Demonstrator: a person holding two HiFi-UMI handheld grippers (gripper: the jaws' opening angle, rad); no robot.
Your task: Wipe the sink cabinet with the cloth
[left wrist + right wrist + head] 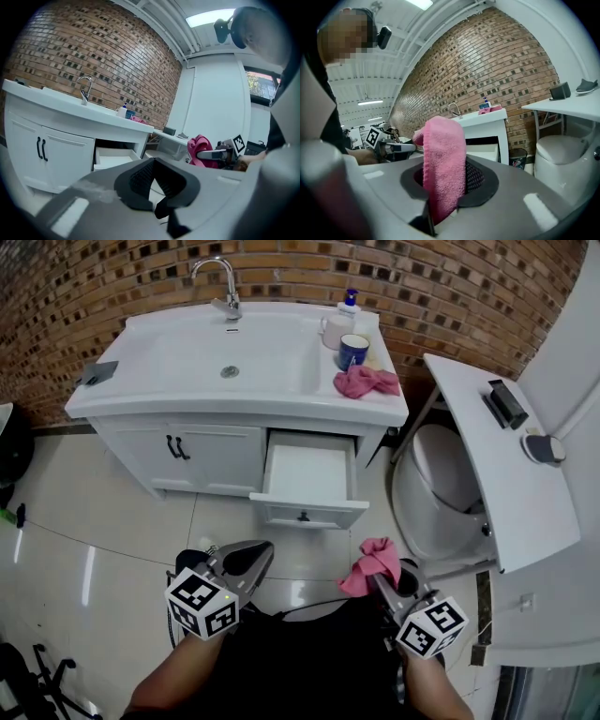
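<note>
The white sink cabinet (216, 456), with one drawer (307, 474) standing open beneath the counter, is faced from well back across the tiled floor, and wiping is judged not yet begun. The pink cloth (373, 563) is held well apart from it, pinched in the closed jaws of the right gripper (380, 579) and draped over their tips, apparently so a loose fold is presented for wiping. The left gripper (251, 557) is carried closed on nothing, seemingly kept free.

- Two tools are showing: left tool (251, 557), right tool (380, 582).
- Two cloths are showing: held cloth (373, 561), worktop cloth (364, 381).
- Two cups are standing: white mug (335, 331), blue cup (353, 350).
</note>
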